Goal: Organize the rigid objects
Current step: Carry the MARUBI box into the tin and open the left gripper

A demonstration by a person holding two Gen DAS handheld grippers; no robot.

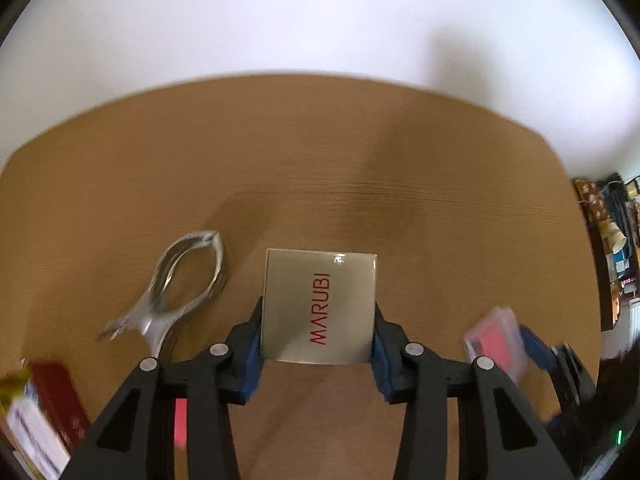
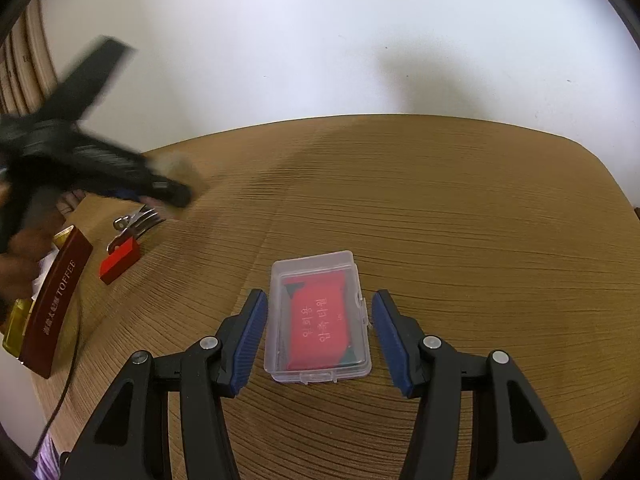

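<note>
A flat grey square box [image 1: 320, 280] printed MARUBI sits between the blue pads of my left gripper [image 1: 319, 316], which is shut on its two side edges; it seems lifted off the wooden table [image 1: 320, 160]. In the right wrist view that gripper is a dark blur at the upper left with the box [image 2: 182, 166] at its tip. A clear plastic case [image 2: 318, 320] with a red card inside lies flat on the table between the fingers of my right gripper [image 2: 319, 298], which is open with a thin gap on each side. The case [image 1: 496, 338] also shows at the left view's right edge.
Metal tongs [image 1: 180, 284] lie left of the grey box. Near the table's left edge are a small red block [image 2: 120, 260], a dark red TOFFEE box [image 2: 56, 300] and a yellow pack [image 2: 16, 324]. A hand [image 2: 20, 264] grips the left tool. A white wall rises behind the table.
</note>
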